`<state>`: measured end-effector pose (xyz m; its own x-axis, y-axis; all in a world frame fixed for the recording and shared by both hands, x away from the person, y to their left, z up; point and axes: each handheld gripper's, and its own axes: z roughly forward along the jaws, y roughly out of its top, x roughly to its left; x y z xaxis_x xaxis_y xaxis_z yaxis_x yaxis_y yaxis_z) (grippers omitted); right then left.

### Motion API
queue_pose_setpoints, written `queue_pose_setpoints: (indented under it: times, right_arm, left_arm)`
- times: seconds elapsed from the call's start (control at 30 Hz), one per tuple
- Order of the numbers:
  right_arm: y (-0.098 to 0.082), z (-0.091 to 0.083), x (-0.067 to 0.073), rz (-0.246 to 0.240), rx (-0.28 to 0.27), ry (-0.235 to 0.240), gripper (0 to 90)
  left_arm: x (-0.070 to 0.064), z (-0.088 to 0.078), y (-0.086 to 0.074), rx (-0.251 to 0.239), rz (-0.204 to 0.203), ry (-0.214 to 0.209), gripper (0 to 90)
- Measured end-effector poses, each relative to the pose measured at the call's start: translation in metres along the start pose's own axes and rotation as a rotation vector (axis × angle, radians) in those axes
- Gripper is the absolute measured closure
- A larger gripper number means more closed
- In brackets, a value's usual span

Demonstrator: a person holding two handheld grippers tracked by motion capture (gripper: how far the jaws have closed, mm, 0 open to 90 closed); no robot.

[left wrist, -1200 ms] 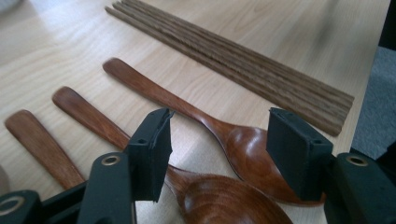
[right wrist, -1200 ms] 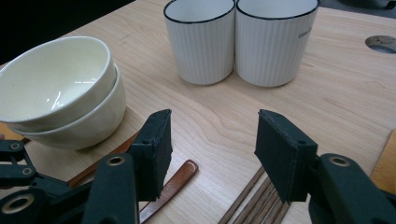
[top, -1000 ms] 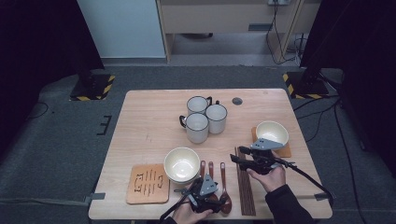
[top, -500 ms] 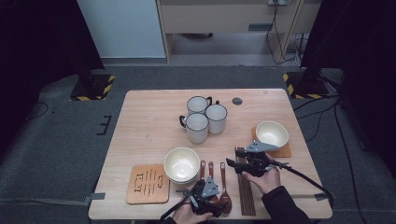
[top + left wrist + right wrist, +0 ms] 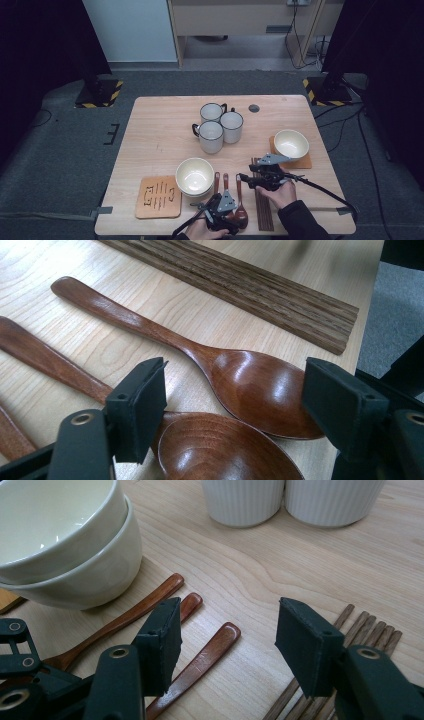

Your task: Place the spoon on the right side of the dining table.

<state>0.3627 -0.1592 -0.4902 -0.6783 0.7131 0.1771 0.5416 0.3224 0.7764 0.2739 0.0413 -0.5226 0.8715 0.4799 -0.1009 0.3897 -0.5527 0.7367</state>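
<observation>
Our left gripper (image 5: 235,405) has just been opening, its jaws straddling the spoon (image 5: 250,385) bowl but gripping nothing. The spoon lies beside the chopsticks (image 5: 240,285) — handle running away from us. The high view adds the right gripper (image 5: 255,179), open and empty, over those chopsticks.

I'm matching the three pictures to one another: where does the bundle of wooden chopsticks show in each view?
High view: the chopsticks lie at the table's near edge, just right of the three spoons.
Left gripper view: chopsticks run across the top, beyond the spoons.
Right gripper view: their tips fan out at lower right.
Shared landmark: the rightmost spoon beside them.
</observation>
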Motion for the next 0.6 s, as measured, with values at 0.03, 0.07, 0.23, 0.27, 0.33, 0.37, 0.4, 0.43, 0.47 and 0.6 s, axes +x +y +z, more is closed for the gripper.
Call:
queue_pose_setpoints:
  times: [0.03, 0.07, 0.23, 0.27, 0.33, 0.37, 0.4, 0.43, 0.47, 0.6]
  right_arm:
    - [0.0, 0.001, 0.0, 0.0, 0.002, 0.002, 43.6]
    - [-0.001, 0.002, 0.0, 0.003, 0.003, 0.003, 43.5]
    - [-0.002, 0.005, 0.001, 0.004, 0.012, 0.014, 43.2]
    - [-0.002, 0.006, 0.001, 0.011, 0.013, 0.017, 43.2]
    - [-0.003, 0.007, 0.001, 0.012, 0.02, 0.022, 43.0]
    - [-0.003, 0.008, 0.002, 0.012, 0.022, 0.024, 43.0]
    - [-0.003, 0.009, 0.001, 0.007, 0.025, 0.024, 43.0]
    - [-0.003, 0.009, 0.002, 0.013, 0.027, 0.025, 42.8]
    - [-0.004, 0.009, 0.002, 0.016, 0.032, 0.029, 42.7]
    - [-0.005, 0.012, 0.002, 0.012, 0.043, 0.034, 42.5]
  left_arm:
    - [0.0, 0.0, 0.0, 0.001, 0.001, -0.002, 24.2]
    - [0.0, 0.0, 0.0, 0.003, 0.0, -0.004, 24.0]
    - [-0.001, 0.003, -0.001, 0.02, 0.012, -0.006, 23.0]
    - [-0.002, 0.004, -0.001, 0.021, 0.014, -0.006, 22.8]
    - [-0.002, 0.004, -0.001, 0.022, 0.014, -0.007, 22.8]
    - [-0.002, 0.004, -0.001, 0.022, 0.014, -0.007, 22.8]
    - [-0.002, 0.004, -0.001, 0.022, 0.015, -0.007, 22.8]
    - [-0.001, 0.004, -0.001, 0.022, 0.015, -0.007, 22.8]
    - [-0.001, 0.004, -0.001, 0.022, 0.016, -0.007, 22.7]
    - [-0.002, 0.006, -0.001, 0.021, 0.024, -0.005, 22.8]
